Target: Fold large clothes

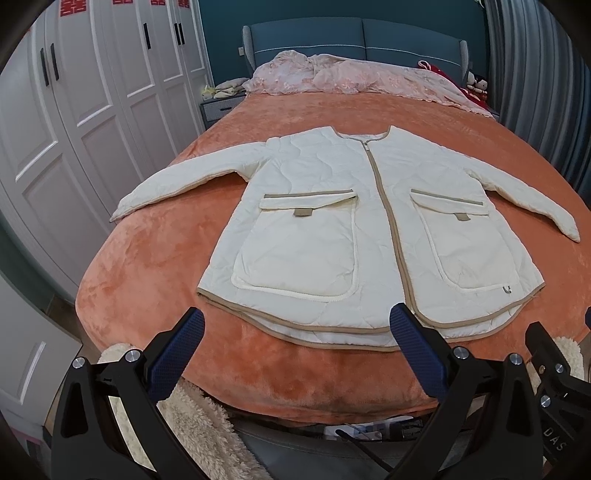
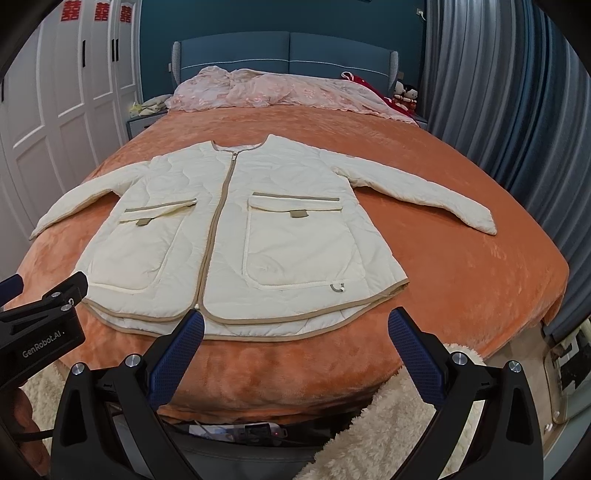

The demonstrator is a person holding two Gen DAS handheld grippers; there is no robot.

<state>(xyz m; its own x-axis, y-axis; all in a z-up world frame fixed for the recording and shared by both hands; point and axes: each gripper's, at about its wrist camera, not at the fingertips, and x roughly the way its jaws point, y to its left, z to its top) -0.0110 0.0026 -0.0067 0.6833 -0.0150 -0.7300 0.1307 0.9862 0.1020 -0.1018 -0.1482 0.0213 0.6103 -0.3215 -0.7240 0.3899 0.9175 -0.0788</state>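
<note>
both tools, left tool (image 1: 297, 328) and right tool (image 2: 295, 328), gape empty at the bed's (image 1: 147, 258) foot edge; pinch jacket (image 1: 332, 229) sleeves first, fold inward.

- One cream quilted jacket (image 1: 369, 221), spread flat; two sleeves, two flap pockets, one zip
- One bed under an orange blanket (image 1: 155, 258); one pink coverlet (image 1: 351, 77) bunched at its head
- Two grippers: left gripper (image 1: 297, 354), right gripper (image 2: 295, 352); each with two blue-padded fingers, set wide apart
- Two small dolls (image 2: 404, 94) beside the headboard
- Three red paper emblems (image 2: 96, 11) on the wardrobe doors in the right wrist view
</note>
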